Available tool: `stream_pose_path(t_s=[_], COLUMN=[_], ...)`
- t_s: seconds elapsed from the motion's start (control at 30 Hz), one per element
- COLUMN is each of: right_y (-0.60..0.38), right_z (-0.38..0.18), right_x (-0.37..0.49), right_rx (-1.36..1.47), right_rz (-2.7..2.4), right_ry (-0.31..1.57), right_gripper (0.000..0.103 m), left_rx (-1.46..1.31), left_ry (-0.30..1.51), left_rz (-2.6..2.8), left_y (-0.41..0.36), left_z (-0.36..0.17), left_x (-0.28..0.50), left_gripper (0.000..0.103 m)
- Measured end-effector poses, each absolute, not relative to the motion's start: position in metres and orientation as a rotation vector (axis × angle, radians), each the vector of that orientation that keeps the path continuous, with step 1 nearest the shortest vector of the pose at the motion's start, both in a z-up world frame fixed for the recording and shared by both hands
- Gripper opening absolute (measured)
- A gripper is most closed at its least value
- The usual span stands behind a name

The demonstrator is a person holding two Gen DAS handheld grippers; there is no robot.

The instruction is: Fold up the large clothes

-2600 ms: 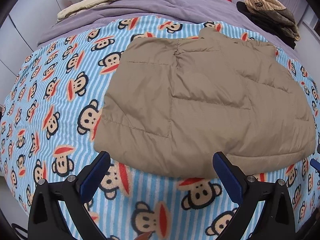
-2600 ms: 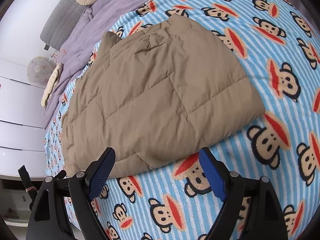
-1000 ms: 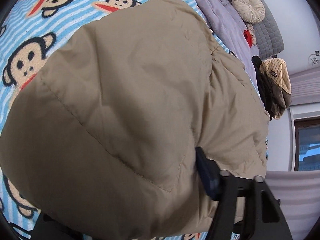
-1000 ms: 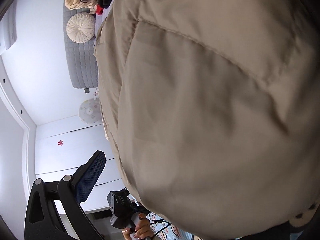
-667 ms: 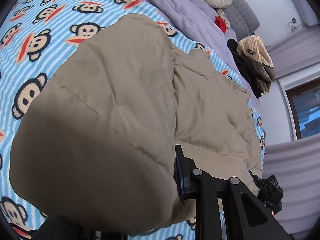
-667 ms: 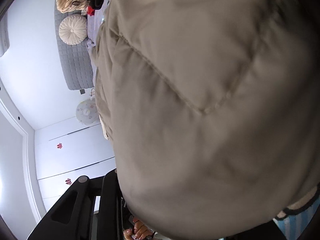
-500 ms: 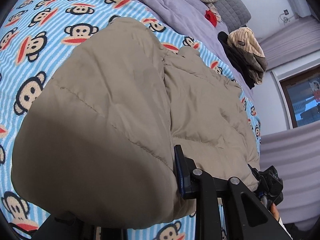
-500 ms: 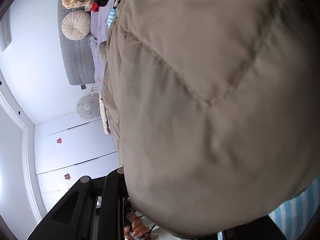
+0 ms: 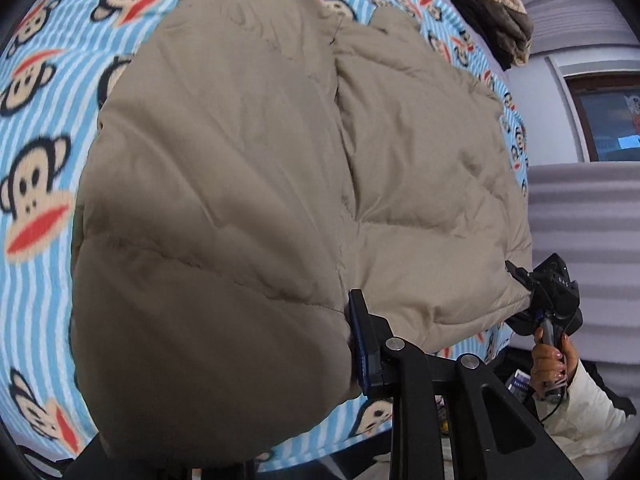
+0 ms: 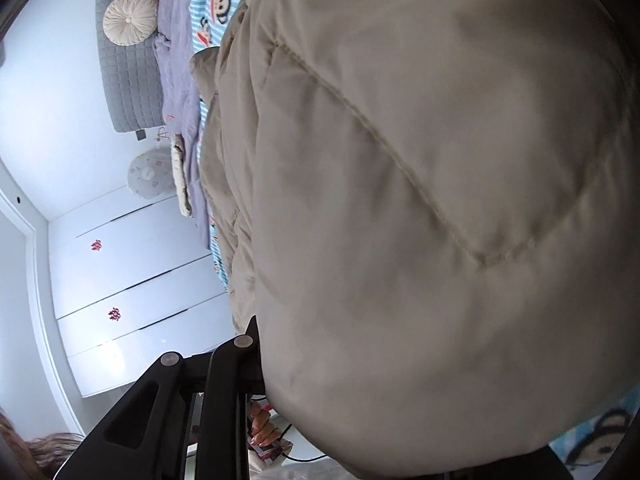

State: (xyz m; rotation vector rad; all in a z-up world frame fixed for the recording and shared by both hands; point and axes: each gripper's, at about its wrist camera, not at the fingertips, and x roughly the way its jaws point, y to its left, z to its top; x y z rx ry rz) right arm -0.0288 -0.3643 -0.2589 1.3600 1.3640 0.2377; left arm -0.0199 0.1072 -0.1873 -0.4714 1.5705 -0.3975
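Observation:
A tan quilted puffer jacket (image 9: 248, 168) lies on the monkey-print blanket (image 9: 36, 120). Its near hem is lifted and bulges over both cameras. My left gripper (image 9: 348, 344) is shut on the jacket's near edge; only one blue-padded finger (image 9: 362, 352) shows, the other is under the fabric. In the right wrist view the jacket (image 10: 420, 200) fills most of the frame. My right gripper (image 10: 260, 360) is shut on its edge, with one black finger (image 10: 240, 360) showing. The right gripper (image 9: 550, 300) also shows in the left wrist view at the jacket's far corner.
A pile of dark and striped clothes (image 9: 488, 12) sits at the bed's far end. A window (image 9: 608, 120) is on the right wall. A grey headboard (image 10: 128, 64), a round cushion (image 10: 130, 18), a purple duvet (image 10: 176, 80) and white wardrobe doors (image 10: 132, 280) show in the right wrist view.
Both grippers went from open in front of the flat jacket to shut on its near hem. The hem has since been lifted and carried forward over the jacket.

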Motion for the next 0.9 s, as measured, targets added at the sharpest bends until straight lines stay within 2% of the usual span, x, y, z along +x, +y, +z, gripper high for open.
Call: stream_pose_path(t_s=[0.07,0.2,0.27,0.37,0.5,0.7,0.77,0.8,0.83,0.9], right_y=[-0.366,-0.364,-0.359,-0.357,-0.357,-0.364,-0.352,-0.349,-0.350,-0.342], right_z=[-0.270,-0.272,-0.263,-0.242,-0.208,-0.184,-0.175,-0.173,-0.169,-0.166], right_x=[-0.037,-0.031,-0.026,-0.028,-0.040,-0.009,0.023,0.031,0.058,0.078], right_rx=[1.352,1.271,1.221,1.133,1.150,1.169,1.090,1.033,0.976,0.831], right_rz=[0.190,0.133,0.135,0.212,0.475,0.445,0.398,0.375,0.353,0.313], right_ry=[1.395,1.452,1.491,1.546,1.511,1.351,1.363,1.381,1.401,1.409], right_gripper=[0.035,0.059,0.060,0.074,0.079,0.078,0.067,0.047,0.037,0.035], left_rx=[-0.433,-0.427,-0.379,-0.286,-0.222,-0.210,-0.220,-0.224,-0.226,-0.216], left_ry=[1.588,1.626,1.630,1.623,1.608,1.491,1.446,1.416,1.393,1.371], left_rz=[-0.386,-0.365,-0.369,-0.405,-0.453,-0.431,-0.431,-0.420,-0.399,-0.321], left_y=[0.103,0.102,0.104,0.111,0.138,0.143,0.141,0.138,0.134,0.129], left_z=[-0.197,-0.200,-0.186,-0.159,-0.127,-0.100,-0.093,-0.091,-0.093,-0.105], left_x=[-0.026,-0.024,-0.025,-0.028,-0.027,0.005,0.019,0.027,0.037,0.058], left_gripper=[0.028,0.028,0.028,0.028,0.028,0.028,0.028,0.028,0.028,0.028])
